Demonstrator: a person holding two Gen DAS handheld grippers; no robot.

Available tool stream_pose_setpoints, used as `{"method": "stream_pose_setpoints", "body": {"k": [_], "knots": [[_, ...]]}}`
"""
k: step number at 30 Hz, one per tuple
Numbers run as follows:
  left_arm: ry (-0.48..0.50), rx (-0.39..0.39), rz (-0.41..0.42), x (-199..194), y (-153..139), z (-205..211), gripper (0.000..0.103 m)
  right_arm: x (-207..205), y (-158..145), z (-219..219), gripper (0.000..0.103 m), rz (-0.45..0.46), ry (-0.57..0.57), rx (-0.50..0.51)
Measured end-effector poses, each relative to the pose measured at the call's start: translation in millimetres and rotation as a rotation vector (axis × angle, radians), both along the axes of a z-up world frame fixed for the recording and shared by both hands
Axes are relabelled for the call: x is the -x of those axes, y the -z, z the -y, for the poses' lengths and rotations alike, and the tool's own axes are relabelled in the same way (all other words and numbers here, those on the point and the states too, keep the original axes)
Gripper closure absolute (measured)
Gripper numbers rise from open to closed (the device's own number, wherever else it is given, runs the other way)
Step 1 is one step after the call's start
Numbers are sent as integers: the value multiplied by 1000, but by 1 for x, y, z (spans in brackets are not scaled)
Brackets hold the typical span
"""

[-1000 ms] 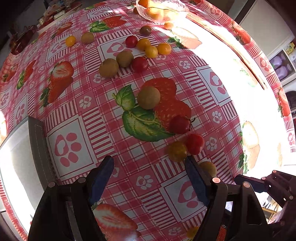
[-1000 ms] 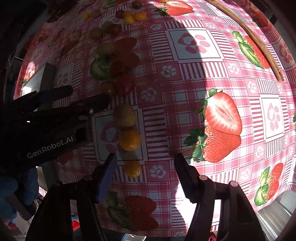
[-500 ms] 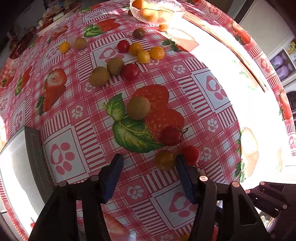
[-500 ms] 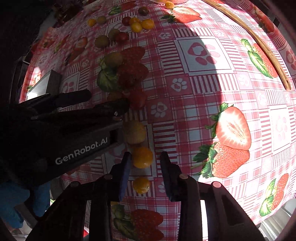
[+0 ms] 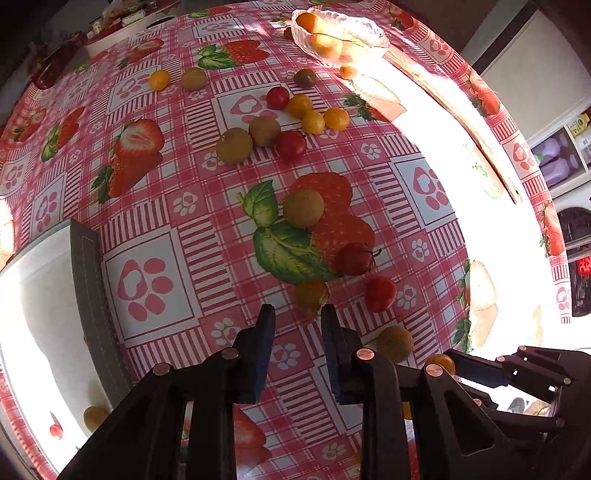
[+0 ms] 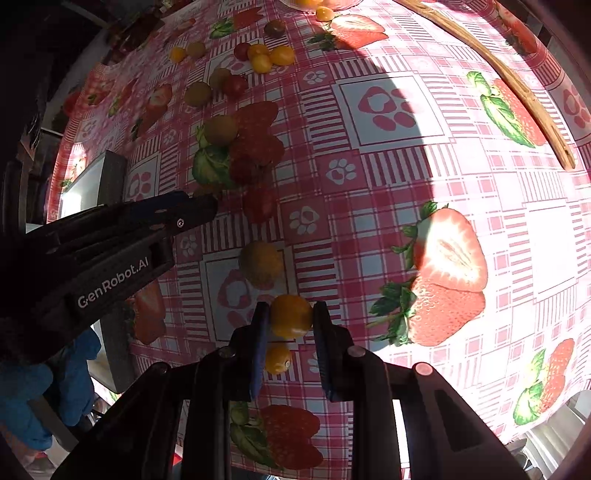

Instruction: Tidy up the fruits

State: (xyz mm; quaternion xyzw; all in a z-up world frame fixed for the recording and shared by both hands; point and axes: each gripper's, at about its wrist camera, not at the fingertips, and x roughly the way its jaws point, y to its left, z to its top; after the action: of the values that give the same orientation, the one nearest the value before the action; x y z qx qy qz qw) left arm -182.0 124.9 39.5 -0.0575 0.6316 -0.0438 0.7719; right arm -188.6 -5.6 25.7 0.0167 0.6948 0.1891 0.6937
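Note:
Small fruits lie scattered on a red strawberry-print tablecloth [image 5: 207, 258]. My right gripper [image 6: 290, 317] is shut on an orange cherry tomato [image 6: 291, 315]; another orange tomato [image 6: 277, 359] lies just below it between the fingers, and a yellow-green fruit [image 6: 260, 263] lies just ahead. My left gripper [image 5: 297, 314] has its jaws narrowed to a small gap, with a yellow-orange tomato [image 5: 311, 295] right at the fingertips, not clearly gripped. A red tomato [image 5: 380, 293] and a dark red tomato [image 5: 354, 258] lie to its right. A glass bowl [image 5: 340, 35] with fruit stands at the far edge.
A white tray with a dark rim [image 5: 88, 295] sits at the left and holds small fruits [image 5: 94, 417]. More tomatoes and brown-green fruits [image 5: 234, 144] cluster farther back. A wooden stick [image 6: 509, 81] lies at the right. The left gripper shows in the right wrist view [image 6: 192, 214].
Both grippers have closed in. The right one has shut on the orange tomato. The left one has moved forward and narrowed around the yellow-orange tomato.

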Motion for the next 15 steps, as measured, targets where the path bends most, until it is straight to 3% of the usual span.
{"method": "stream_pose_setpoints", "body": {"k": [4, 14, 15], "knots": [[-39, 6, 15, 13, -10, -12, 75, -2, -6, 1, 77, 8, -12, 5], [-79, 18, 13, 35, 0, -44, 73, -2, -19, -4, 77, 23, -49, 27], [-79, 9, 10, 32, 3, -41, 59, -1, -19, -4, 77, 23, -51, 30]]}}
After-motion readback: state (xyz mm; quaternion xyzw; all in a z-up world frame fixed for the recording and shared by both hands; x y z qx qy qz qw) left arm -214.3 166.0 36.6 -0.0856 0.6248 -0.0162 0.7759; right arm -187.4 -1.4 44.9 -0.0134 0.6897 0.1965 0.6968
